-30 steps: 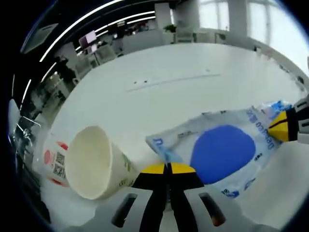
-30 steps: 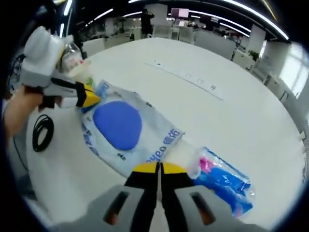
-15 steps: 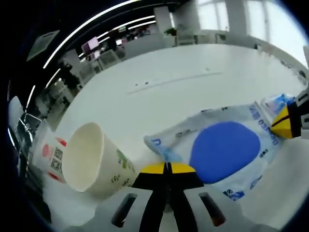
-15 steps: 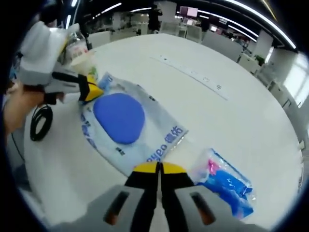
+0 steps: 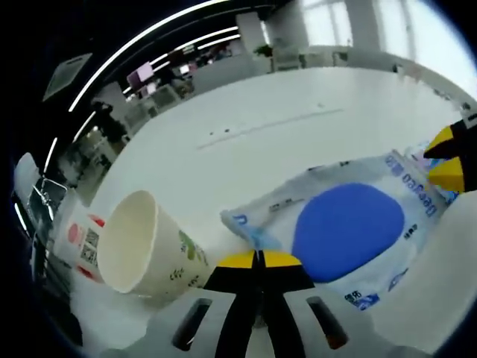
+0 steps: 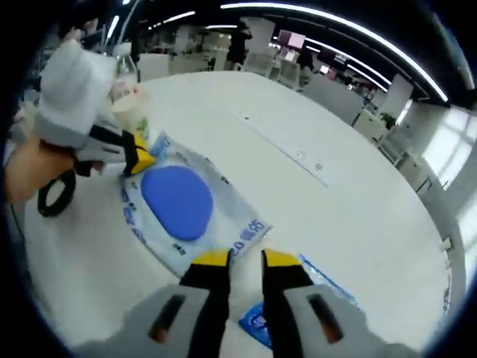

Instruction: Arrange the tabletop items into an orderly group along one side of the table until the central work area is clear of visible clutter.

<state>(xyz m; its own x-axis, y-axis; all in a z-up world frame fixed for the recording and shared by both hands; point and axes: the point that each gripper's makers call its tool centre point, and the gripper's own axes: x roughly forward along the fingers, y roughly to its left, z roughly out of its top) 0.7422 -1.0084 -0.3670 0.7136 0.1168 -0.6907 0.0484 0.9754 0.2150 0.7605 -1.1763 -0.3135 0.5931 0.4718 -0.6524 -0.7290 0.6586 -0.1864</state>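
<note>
In the left gripper view, the left gripper (image 5: 259, 257) is keeping its jaws clenched on the near corner of the blue-and-clear plastic package (image 5: 347, 227), probably to drag it aside. The package is lying flat, stretching from the jaws toward the right of the frame. At lower left, a paper cup (image 5: 145, 248) is lying on its side beside a labelled bottle (image 5: 76, 243). In the right gripper view, the right gripper (image 6: 244, 259) is hovering with jaws released above a small blue packet (image 6: 298, 298) at the bottom centre, seemingly lining up a grasp. The white bench (image 6: 298, 112) is stretching away beyond, and a black cable (image 6: 51, 195) is lying at far left.
</note>
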